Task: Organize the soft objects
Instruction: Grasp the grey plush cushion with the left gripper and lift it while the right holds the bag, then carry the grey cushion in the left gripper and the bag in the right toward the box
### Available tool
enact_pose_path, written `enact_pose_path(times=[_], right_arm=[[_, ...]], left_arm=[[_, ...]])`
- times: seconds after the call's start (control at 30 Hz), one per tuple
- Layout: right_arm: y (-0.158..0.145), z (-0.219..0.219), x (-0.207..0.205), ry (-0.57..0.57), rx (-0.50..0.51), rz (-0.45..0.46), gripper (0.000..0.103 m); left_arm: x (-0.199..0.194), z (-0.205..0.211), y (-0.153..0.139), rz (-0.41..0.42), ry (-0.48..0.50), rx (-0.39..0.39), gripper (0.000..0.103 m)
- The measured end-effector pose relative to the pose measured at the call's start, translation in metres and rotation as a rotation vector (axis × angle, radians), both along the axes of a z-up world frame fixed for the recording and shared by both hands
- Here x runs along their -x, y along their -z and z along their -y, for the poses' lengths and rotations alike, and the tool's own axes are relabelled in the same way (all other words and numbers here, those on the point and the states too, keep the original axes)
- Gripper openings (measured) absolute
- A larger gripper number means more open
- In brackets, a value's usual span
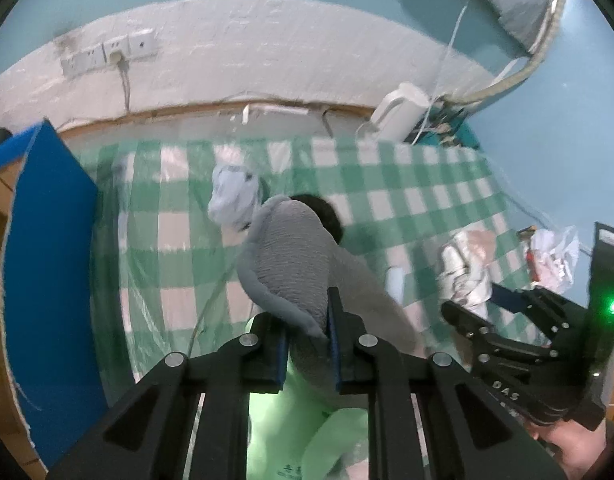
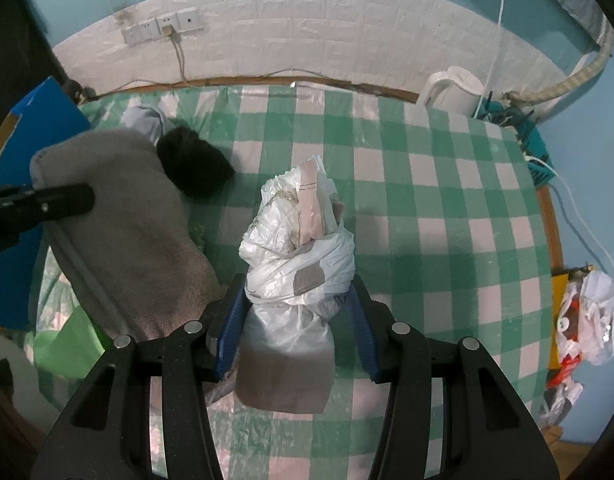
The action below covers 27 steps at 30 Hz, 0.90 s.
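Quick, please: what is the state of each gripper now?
Left gripper: shut on the grey cloth.
Right gripper: shut on the white bag.

On the green-checked tablecloth: one grey fleece garment, one black soft bundle beside it, one pale blue cloth behind them, one white plastic bag bundle, one green bag. One white kettle at the cloth's far edge.

grey fleece cloth | hanging, pinched | white bagged bundle | upright, clamped
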State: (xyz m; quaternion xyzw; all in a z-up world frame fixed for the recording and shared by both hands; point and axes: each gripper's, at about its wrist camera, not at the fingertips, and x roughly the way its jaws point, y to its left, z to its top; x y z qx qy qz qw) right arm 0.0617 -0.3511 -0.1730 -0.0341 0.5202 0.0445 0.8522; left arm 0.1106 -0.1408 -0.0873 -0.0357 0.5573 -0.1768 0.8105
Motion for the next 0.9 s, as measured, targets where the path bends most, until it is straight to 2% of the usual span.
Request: enact_pose_path(times=[0.1,0.37,0.73,0.9], right_arm=[[-0.009,0.002,0.005,0.007,0.000,0.019,0.049],[-0.034,0.005,0.017,0.014,0.018,0.070,0.049],[-0.057,0.000,0.030,-0.005,0.029,0.126,0.049],[-0.065,-0.001,0.033,-0.015,0.029,0.144,0.049]], left_arm=[[0.004,0.002,-0.018,0.052,0.017,0.008,0.015],[0.022,0.011,-0.054,0.185,0.053,-0.029,0.013],[0.039,0.007,-0.098,0.300,0.050,0.024,0.013],[0.046,-0.003,-0.114,0.342,0.036,0.015,0.013]])
